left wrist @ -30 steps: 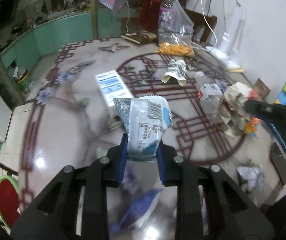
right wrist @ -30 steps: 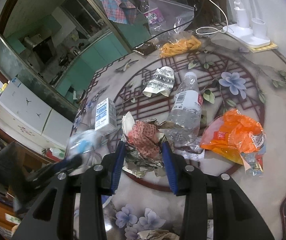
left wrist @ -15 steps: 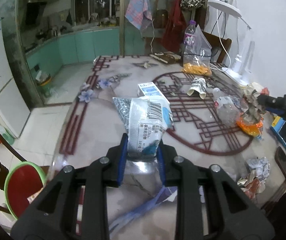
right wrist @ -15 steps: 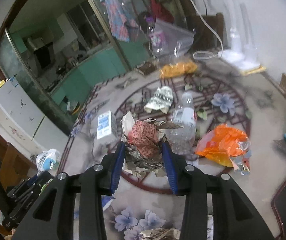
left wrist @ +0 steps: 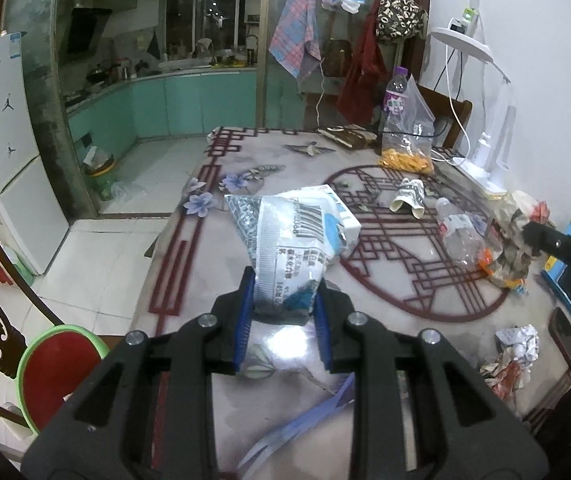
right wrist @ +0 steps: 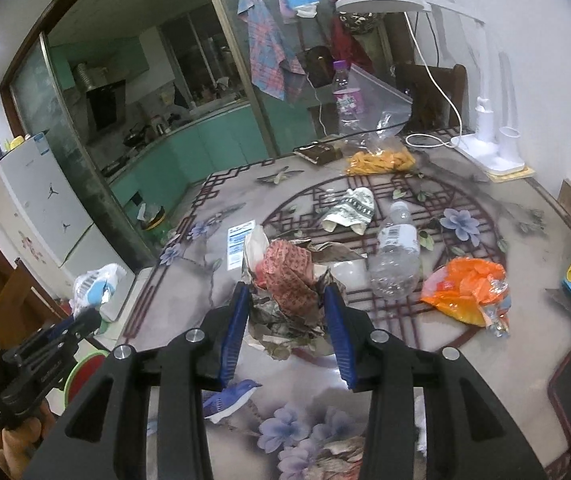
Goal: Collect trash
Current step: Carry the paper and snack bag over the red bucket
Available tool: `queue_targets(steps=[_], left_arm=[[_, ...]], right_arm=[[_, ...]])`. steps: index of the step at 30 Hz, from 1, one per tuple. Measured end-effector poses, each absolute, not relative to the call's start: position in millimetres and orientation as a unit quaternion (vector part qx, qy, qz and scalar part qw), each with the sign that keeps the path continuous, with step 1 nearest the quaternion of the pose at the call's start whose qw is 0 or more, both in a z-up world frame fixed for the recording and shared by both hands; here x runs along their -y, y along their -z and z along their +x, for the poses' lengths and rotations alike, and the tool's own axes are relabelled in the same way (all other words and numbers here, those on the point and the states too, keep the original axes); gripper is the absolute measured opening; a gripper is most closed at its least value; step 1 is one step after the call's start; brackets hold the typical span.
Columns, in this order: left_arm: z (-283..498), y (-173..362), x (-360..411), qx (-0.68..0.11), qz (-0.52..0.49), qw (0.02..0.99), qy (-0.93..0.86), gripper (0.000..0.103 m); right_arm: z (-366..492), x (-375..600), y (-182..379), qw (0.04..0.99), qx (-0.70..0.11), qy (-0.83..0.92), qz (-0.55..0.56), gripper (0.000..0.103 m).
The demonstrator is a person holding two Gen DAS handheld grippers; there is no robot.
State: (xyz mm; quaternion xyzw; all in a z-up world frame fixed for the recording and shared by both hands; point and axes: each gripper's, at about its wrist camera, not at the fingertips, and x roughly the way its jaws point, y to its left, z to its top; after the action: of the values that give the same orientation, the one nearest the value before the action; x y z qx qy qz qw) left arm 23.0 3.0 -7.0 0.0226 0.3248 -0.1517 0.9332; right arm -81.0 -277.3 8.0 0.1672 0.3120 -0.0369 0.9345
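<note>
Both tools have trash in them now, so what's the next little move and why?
Probably carry both loads toward the red basin with the green rim at the table's left edge. The left tool is shut on the blue-and-white wrapper, the right tool on the crumpled paper wad, so neither can pick up more. Whether that basin is the bin isn't clear.

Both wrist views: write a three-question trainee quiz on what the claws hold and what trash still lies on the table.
1. True or false: the left claw is shut on a white and blue plastic bag.
2. What does the right claw grip? A) crumpled paper wad B) plastic bottle C) orange wrapper
3. Fill in: the plastic bottle lies on its ____ on the table.

Key: 1 true; 2 A; 3 side.
</note>
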Motion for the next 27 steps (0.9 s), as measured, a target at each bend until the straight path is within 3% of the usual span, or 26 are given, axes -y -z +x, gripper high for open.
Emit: queue_targets(steps=[27], left_arm=[[19.6,-9.1,-73.8,-0.305,-0.016,0.945,0.115,0.028]], right_arm=[[-71.6,177.0,-34.9,0.945,-0.307,-0.024,0.108,0.038]])
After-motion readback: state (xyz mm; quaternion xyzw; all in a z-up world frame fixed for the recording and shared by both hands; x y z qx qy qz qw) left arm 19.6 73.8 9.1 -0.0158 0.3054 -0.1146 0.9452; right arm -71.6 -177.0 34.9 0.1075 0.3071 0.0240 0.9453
